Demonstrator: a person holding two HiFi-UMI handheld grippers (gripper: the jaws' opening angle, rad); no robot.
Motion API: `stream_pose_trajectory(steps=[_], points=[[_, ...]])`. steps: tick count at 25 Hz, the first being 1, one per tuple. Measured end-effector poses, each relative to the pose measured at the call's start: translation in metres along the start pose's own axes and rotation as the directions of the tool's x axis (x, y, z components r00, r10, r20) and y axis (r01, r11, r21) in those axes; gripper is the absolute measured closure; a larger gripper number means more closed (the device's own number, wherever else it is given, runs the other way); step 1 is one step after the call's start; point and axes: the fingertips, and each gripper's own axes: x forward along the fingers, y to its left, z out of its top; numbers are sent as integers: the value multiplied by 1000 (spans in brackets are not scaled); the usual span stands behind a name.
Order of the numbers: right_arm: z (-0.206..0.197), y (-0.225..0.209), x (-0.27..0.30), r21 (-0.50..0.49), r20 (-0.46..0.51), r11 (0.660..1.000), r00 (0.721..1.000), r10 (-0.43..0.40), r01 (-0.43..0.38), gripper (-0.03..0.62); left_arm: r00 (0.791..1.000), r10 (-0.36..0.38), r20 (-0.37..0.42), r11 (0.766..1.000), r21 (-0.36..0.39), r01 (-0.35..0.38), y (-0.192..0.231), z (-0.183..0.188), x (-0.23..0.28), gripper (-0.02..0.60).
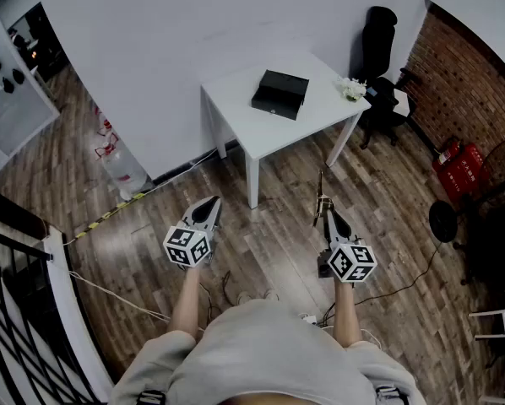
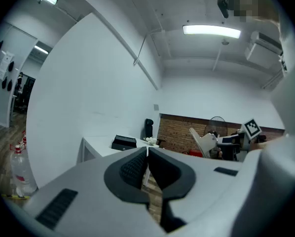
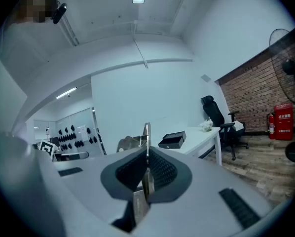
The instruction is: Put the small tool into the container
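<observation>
The right claw [image 3: 147, 151] pinches the small metal tool [image 3: 146, 134] low on its shaft, thin end standing up past the pads, probably to keep it steady while carried. The left claw [image 2: 147, 150] is pressed together and empty, seemingly spare. The black box container [image 1: 279, 94] sits well ahead on the white surface [image 1: 265, 135], not yet within reach.

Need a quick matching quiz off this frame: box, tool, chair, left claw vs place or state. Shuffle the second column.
1. black box
2. small tool
3. office chair
4. left claw

a. shut, nothing in it
b. on the white table
c. pinched in the right claw
d. beyond the table, near the brick wall

Pairs: 1-b, 2-c, 3-d, 4-a
</observation>
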Motion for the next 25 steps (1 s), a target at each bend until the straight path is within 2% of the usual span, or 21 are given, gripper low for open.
stream_pose_trajectory(steps=[13,25], points=[[-5,4,-6,-14,-18,1000,1000,19,-19,586,1000,-2,-16,1000,-19,2,-13,-12,-4,566],[-2,-14,1,-11,-24,998,998,59,-59,586,999,8,-33,1000,-22,-8,-37,-21,19,566]])
